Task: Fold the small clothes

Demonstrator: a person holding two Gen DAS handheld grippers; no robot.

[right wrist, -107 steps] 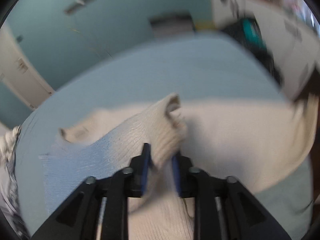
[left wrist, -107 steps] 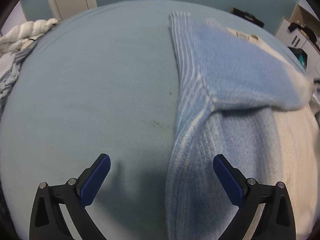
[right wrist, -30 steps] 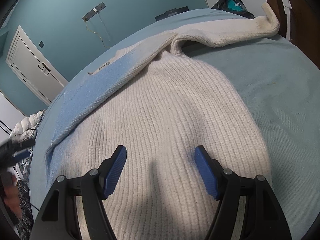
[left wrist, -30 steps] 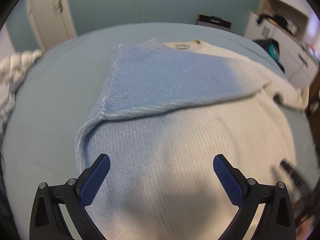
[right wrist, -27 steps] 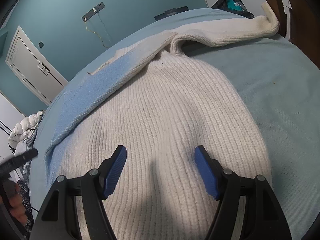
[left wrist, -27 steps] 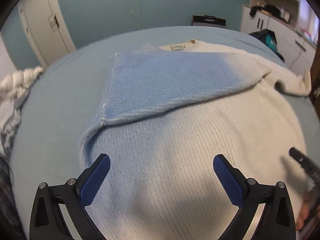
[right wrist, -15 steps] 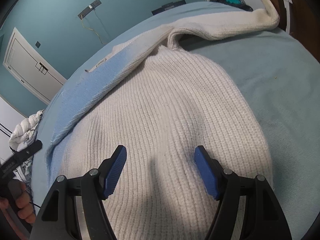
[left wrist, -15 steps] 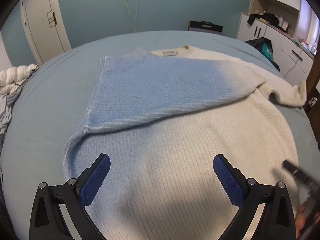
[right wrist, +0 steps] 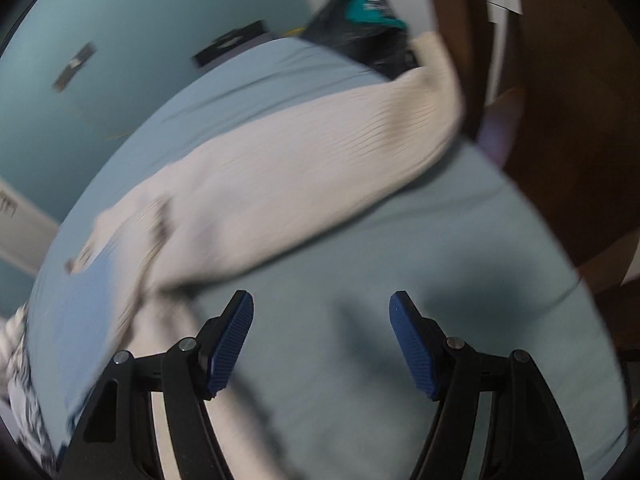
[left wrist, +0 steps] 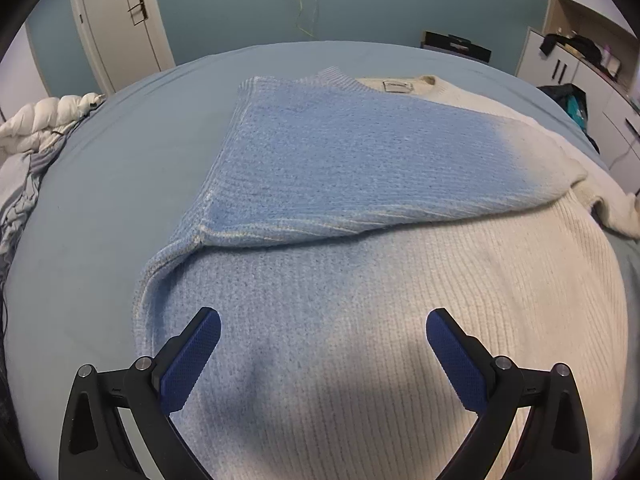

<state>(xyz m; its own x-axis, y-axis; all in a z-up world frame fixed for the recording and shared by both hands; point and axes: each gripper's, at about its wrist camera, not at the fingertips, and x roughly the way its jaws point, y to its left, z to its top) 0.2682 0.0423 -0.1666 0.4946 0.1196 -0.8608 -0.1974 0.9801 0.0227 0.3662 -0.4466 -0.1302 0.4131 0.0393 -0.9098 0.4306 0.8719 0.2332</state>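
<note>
We see the ribbed knit sweater that fades from blue to cream (left wrist: 400, 288) lying flat on the pale blue bedsheet (left wrist: 120, 184), its collar end with a small sewn label farthest from us and its blue sleeve (left wrist: 340, 168) folded diagonally across the chest. The other, cream sleeve (right wrist: 320, 160) stretches out sideways over the sheet toward the dark wooden bed frame (right wrist: 580, 140), its cuff resting near that frame. Our left gripper (left wrist: 323, 332) hovers above the lower body of the sweater, tilted steeply downward, with its two blue-padded fingers spread wide and nothing between them; the pads do not touch the knit. Our right gripper (right wrist: 321, 322) is also angled steeply down, over bare sheet just beside the sweater's side edge and below the outstretched sleeve; its jaws stand well apart and hold nothing. The right wrist view is smeared with motion blur, so fine detail there cannot be made out. Further out, in the left wrist view, a twisted white duvet (left wrist: 48, 120) lies bunched at the left edge of the bed, a cream panelled door (left wrist: 120, 28) stands in the teal wall (left wrist: 360, 0), and white cupboards (left wrist: 580, 64) fill the right corner.
</note>
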